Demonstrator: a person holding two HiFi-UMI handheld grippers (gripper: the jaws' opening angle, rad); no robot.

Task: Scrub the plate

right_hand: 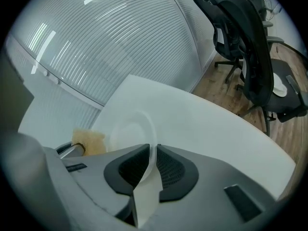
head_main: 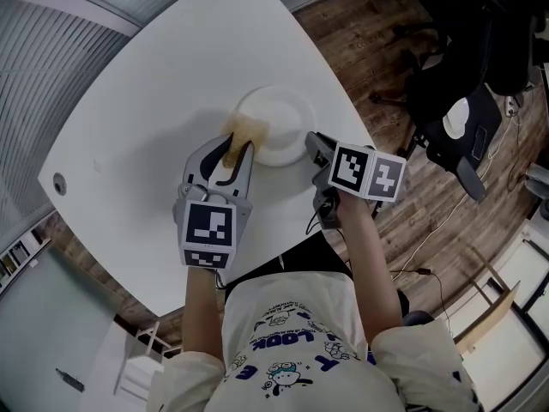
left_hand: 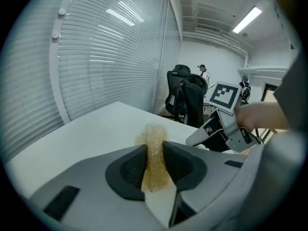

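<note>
Centrally in the head view, the round white plate (head_main: 276, 118) sits on the white bench (head_main: 146, 110). It holds only the tan fibrous sponge (head_main: 249, 130) (at its left rim), which the left gripper (head_main: 235, 149) clenches. The right gripper (head_main: 314, 142) pinches the plate's right rim.

One plate (head_main: 279, 118), one sponge (head_main: 247, 130), two tongs (head_main: 236, 148) (head_main: 314, 142)

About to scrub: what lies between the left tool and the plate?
The yellowish porous sponge, pinched in the left tool and overlapping the edge of the round white plate, in the head view.
</note>
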